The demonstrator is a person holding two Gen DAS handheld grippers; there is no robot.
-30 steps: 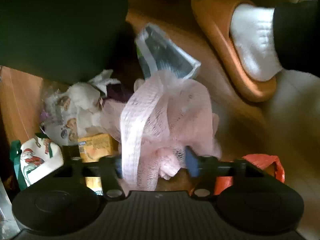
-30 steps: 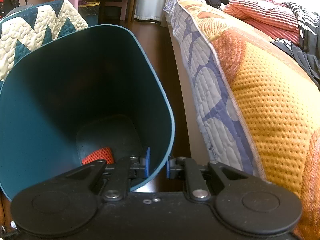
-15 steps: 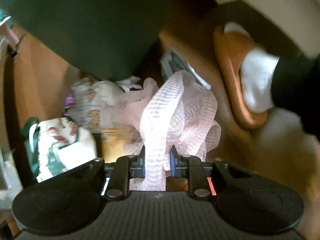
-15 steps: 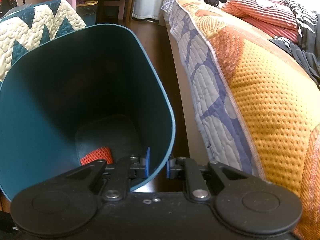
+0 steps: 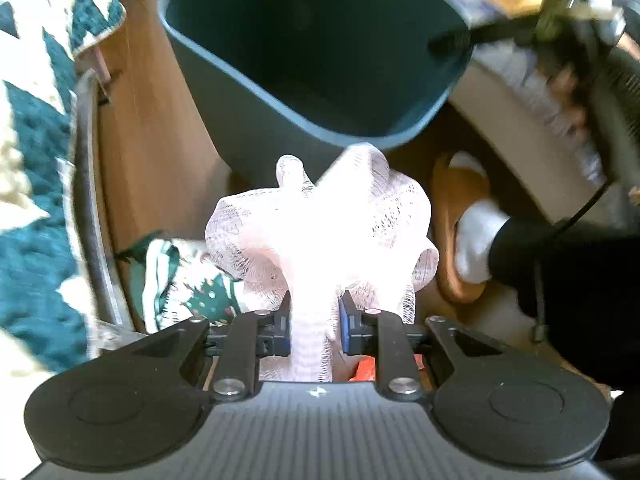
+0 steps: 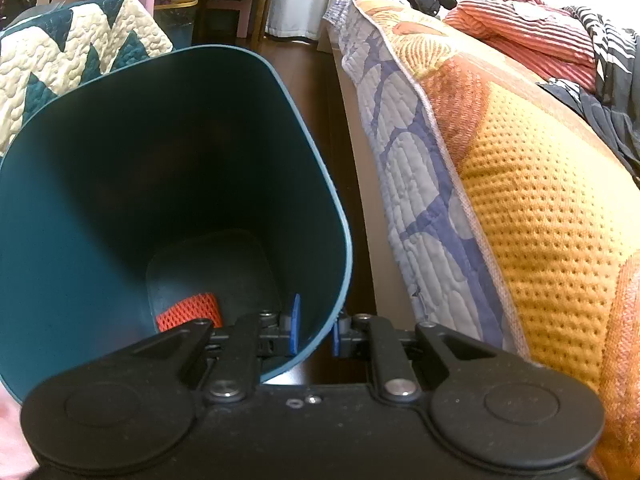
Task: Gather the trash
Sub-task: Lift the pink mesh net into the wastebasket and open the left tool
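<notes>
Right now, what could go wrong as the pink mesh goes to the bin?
The pink mesh pouf is still below the teal bin rim; its loose folds may catch there. The right gripper pinches only the thin wall, so a bump could tip the tilted bin.

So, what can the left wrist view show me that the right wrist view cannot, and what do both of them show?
Only the left wrist view shows the left gripper shut on the pink mesh sponge, the person's foot in an orange slipper, and a Christmas-print bag on the floor.

Only the right wrist view shows the right gripper clamped on the bin's rim, the orange mesh item at the bin's bottom, and the yellow bedcover.

Both show the teal trash bin and the zigzag quilt.
</notes>
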